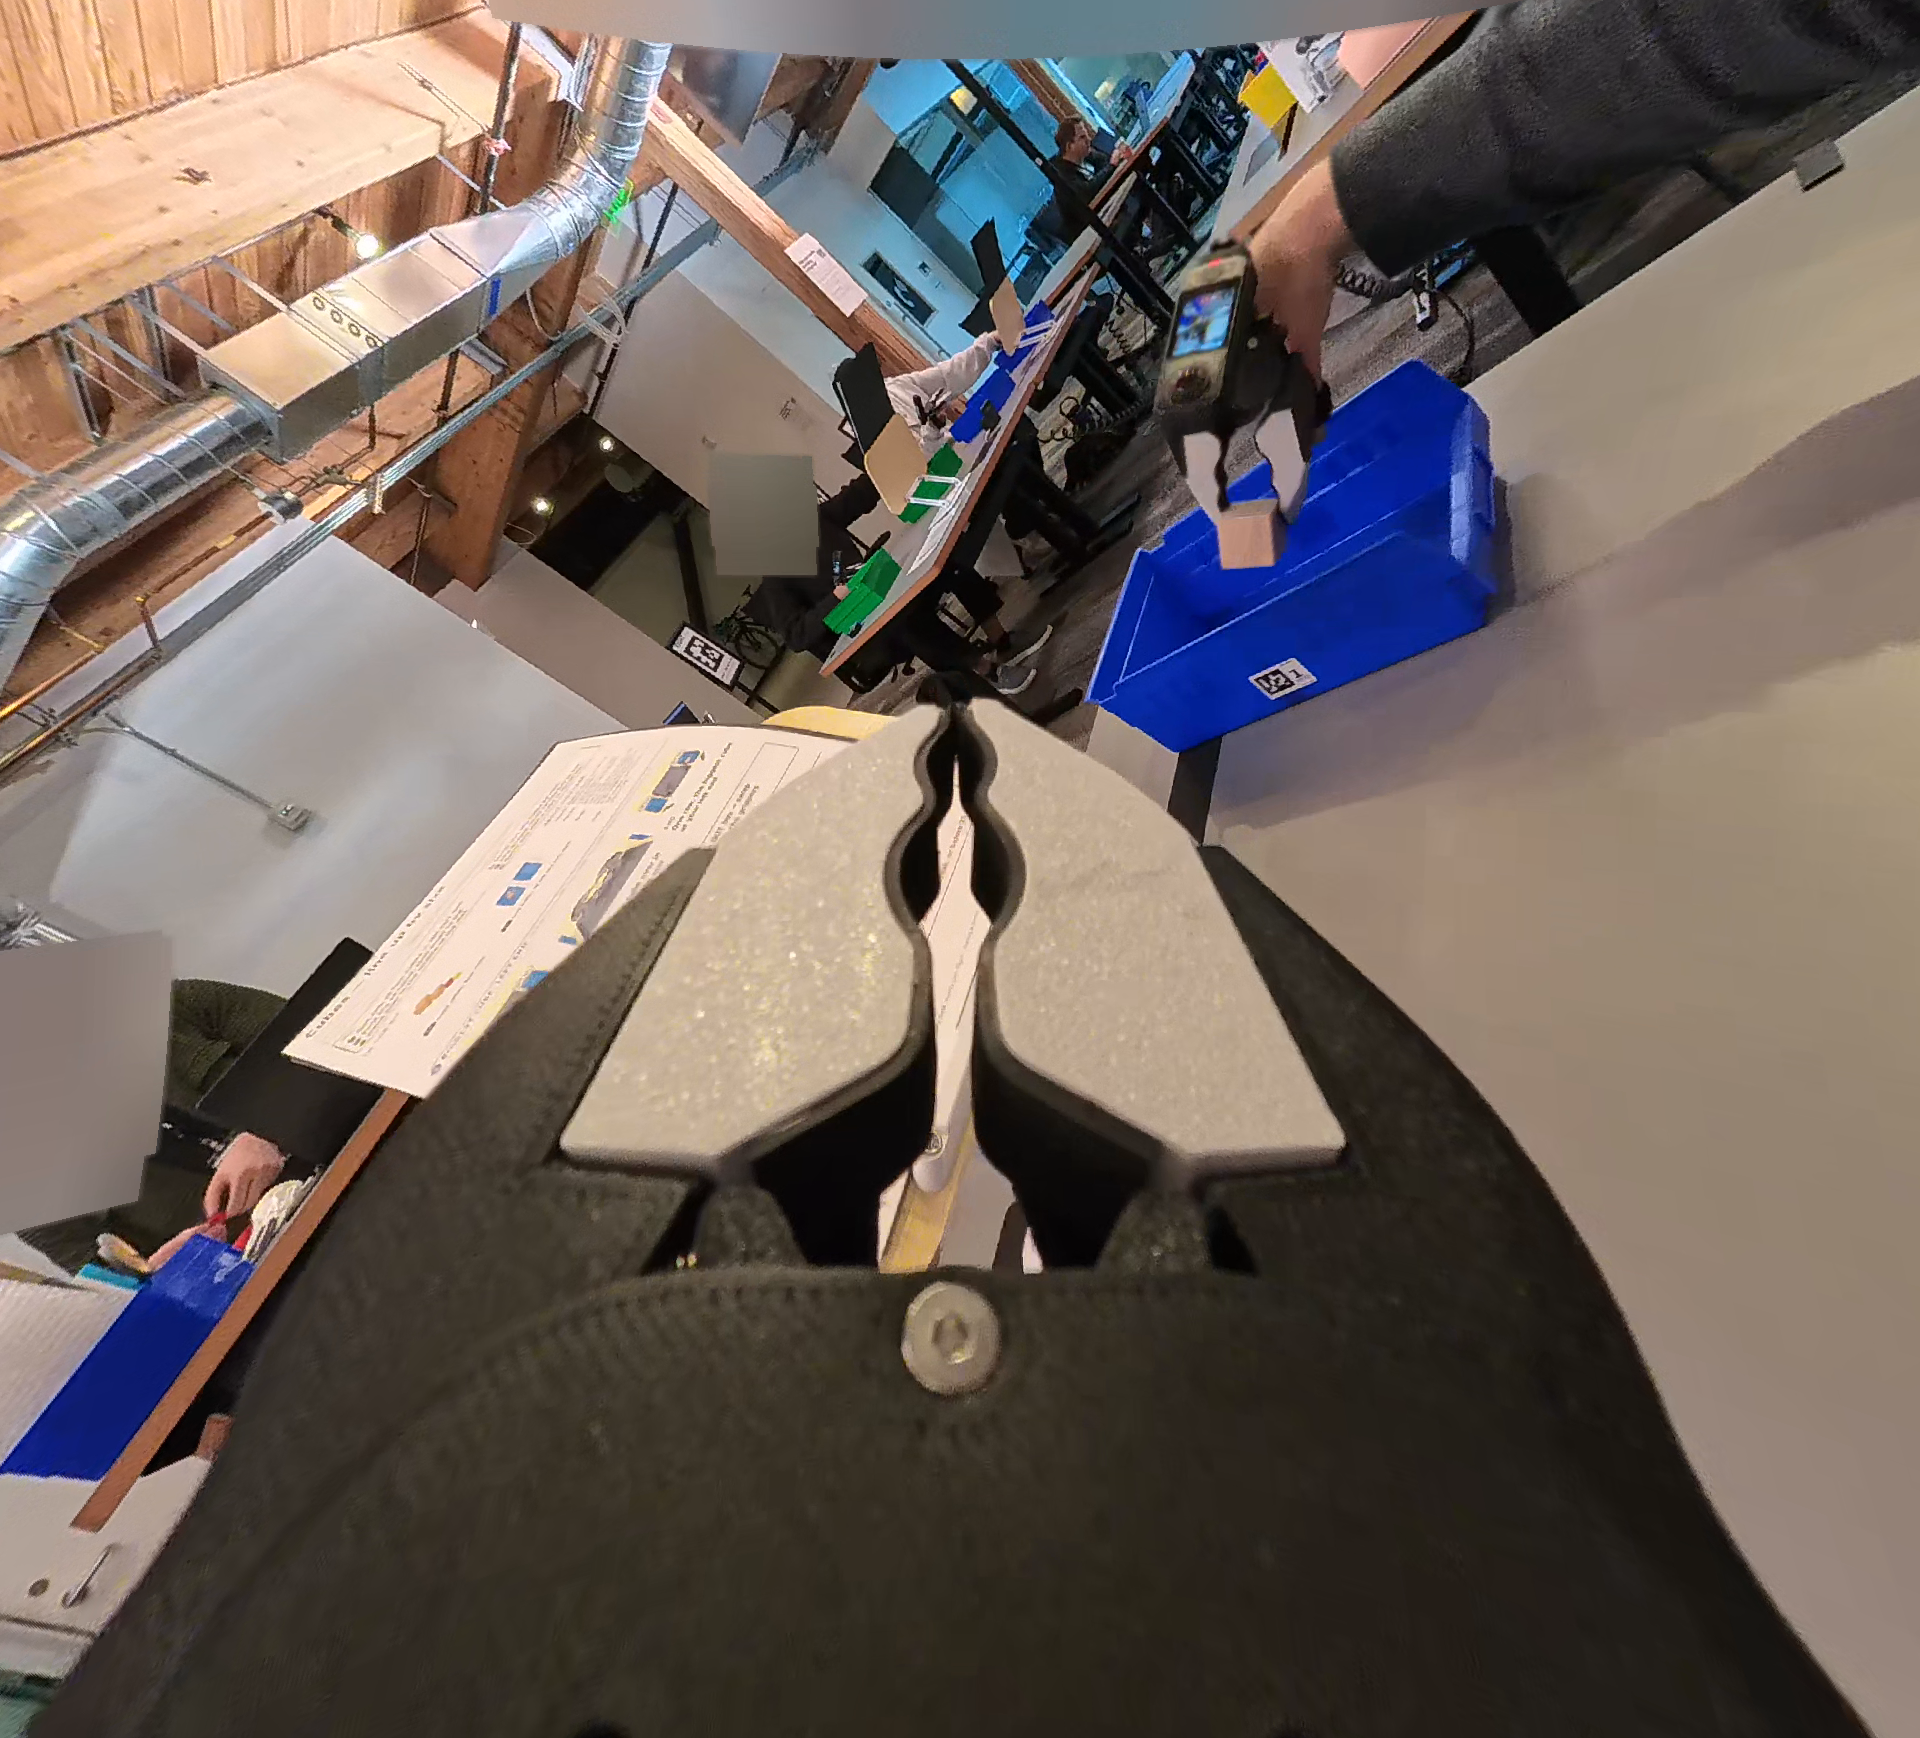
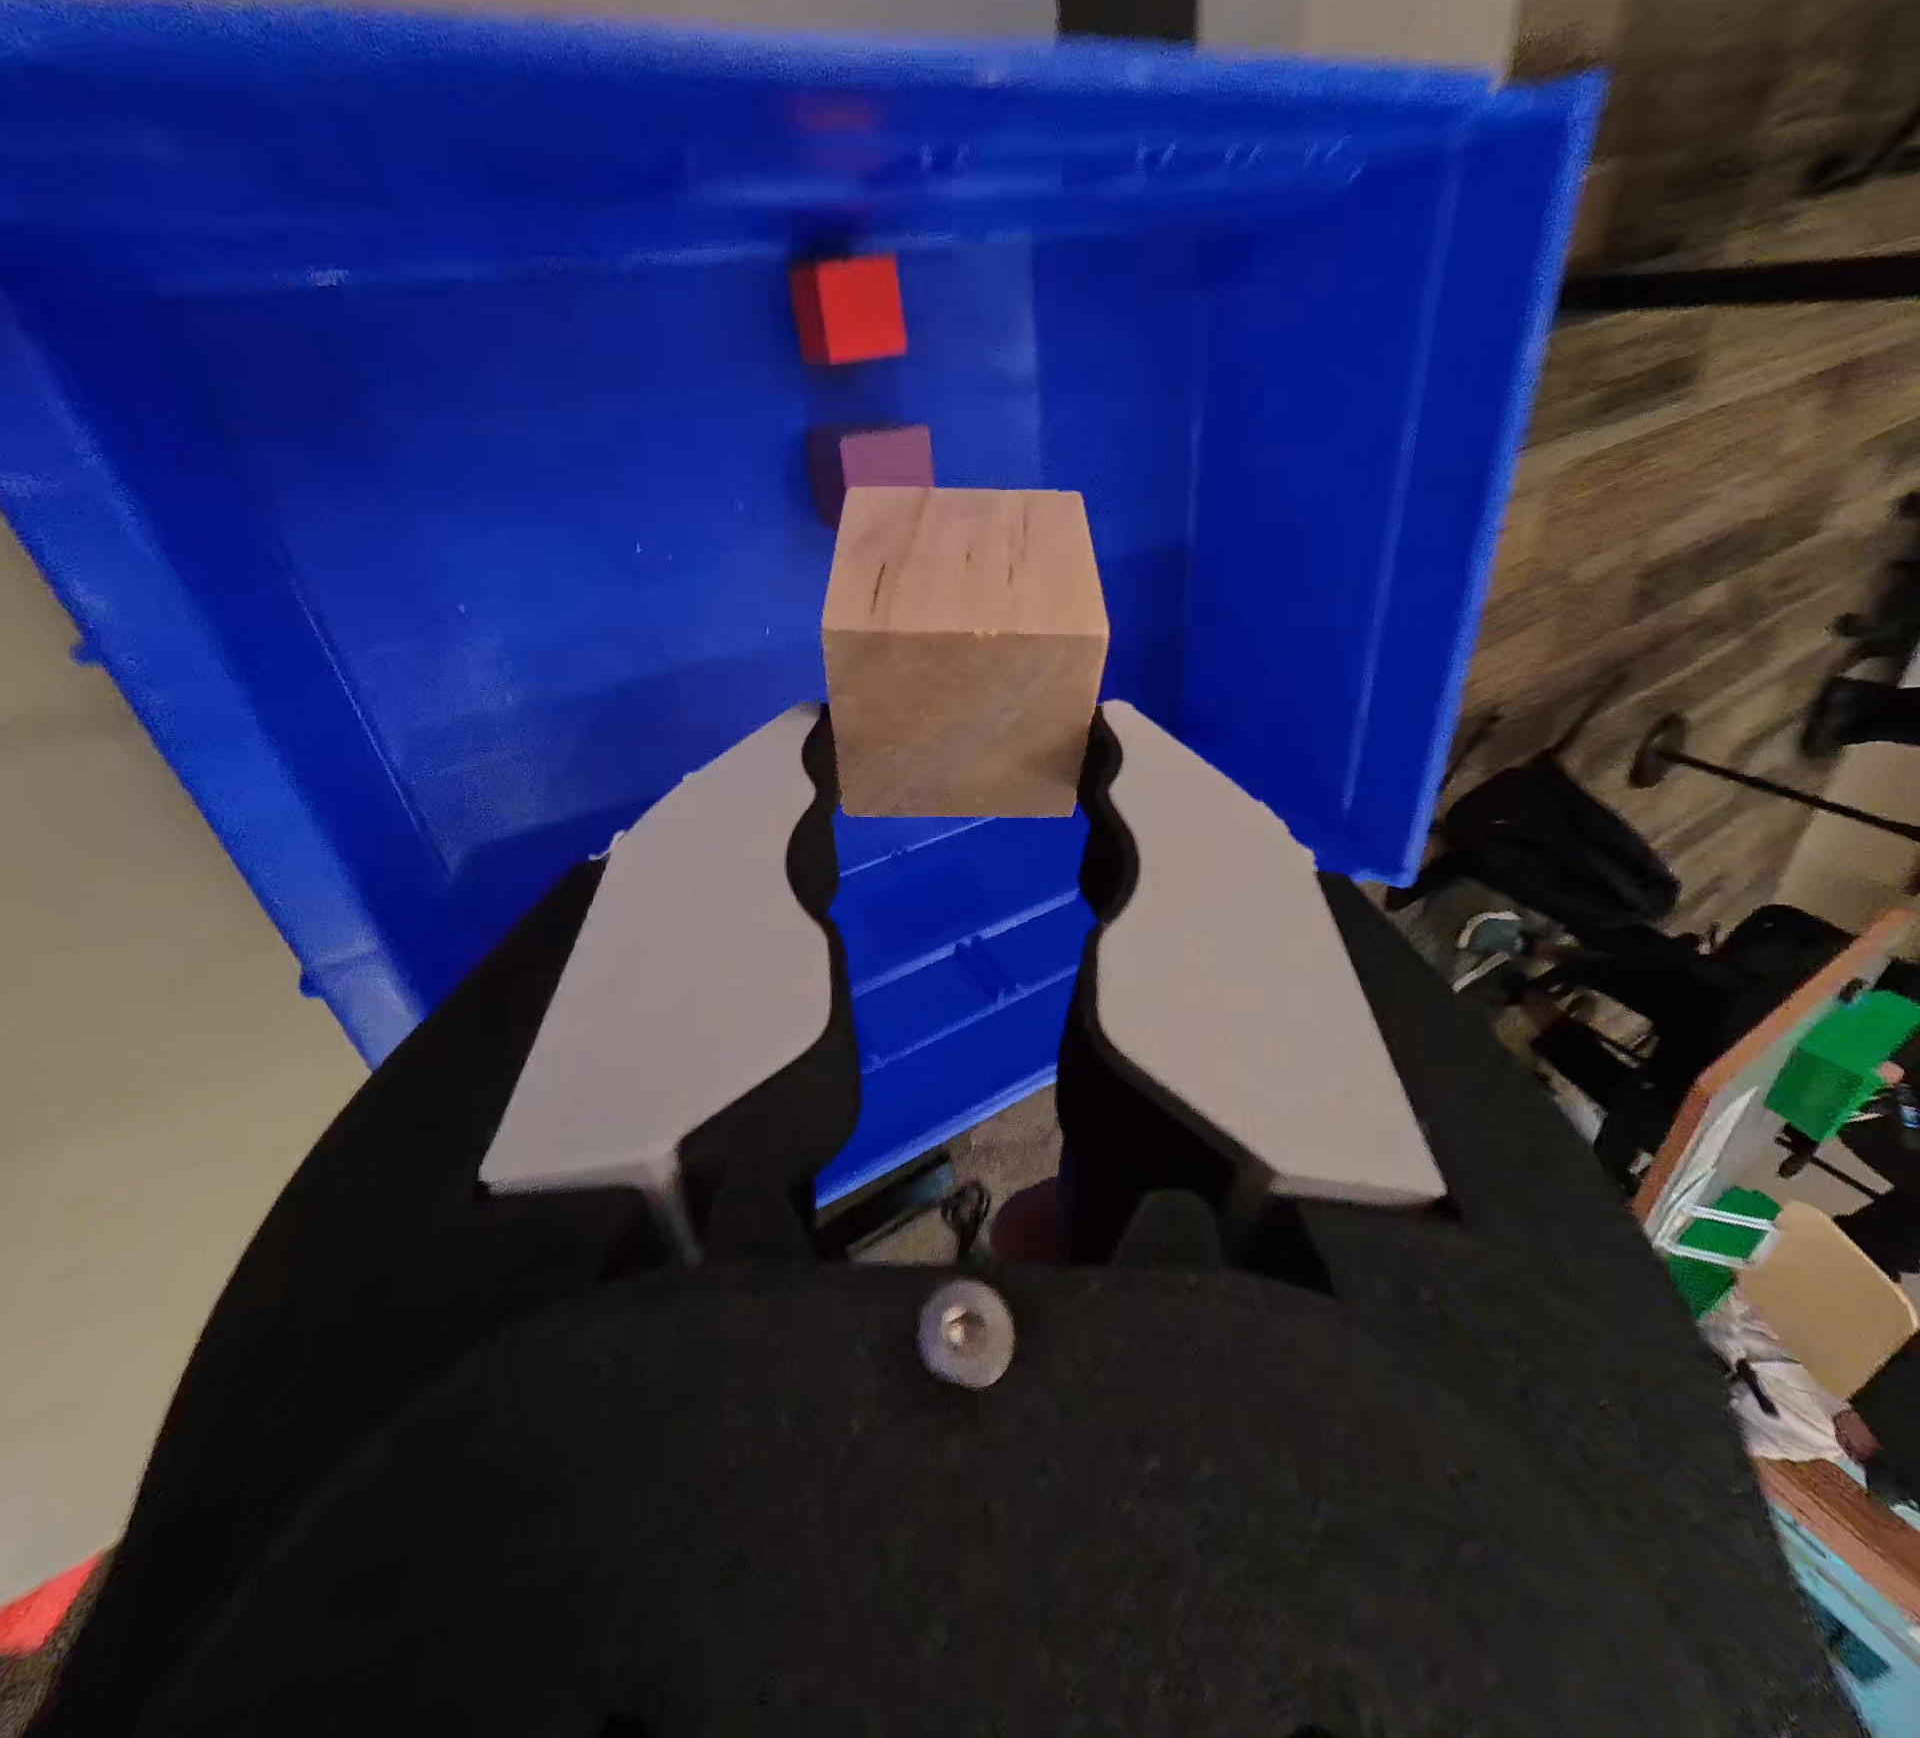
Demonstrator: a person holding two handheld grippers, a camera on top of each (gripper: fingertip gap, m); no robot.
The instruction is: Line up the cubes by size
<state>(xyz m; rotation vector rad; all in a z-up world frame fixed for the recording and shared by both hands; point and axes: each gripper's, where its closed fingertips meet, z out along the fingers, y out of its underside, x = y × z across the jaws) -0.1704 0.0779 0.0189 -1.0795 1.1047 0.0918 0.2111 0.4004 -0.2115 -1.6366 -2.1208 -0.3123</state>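
Note:
My right gripper is shut on a plain wooden cube and holds it above the blue bin. A red cube and a smaller purple cube lie on the bin's floor beyond it. In the left wrist view the right gripper shows far off with the wooden cube over the blue bin. My left gripper is shut with nothing between its fingers, raised away from the bin and pointing out over the table's edge.
The grey table carries the bin near its far edge. A printed instruction sheet stands beyond my left fingers. A person's hand and sleeve hold the right gripper. A red thing lies at the lower left of the right wrist view.

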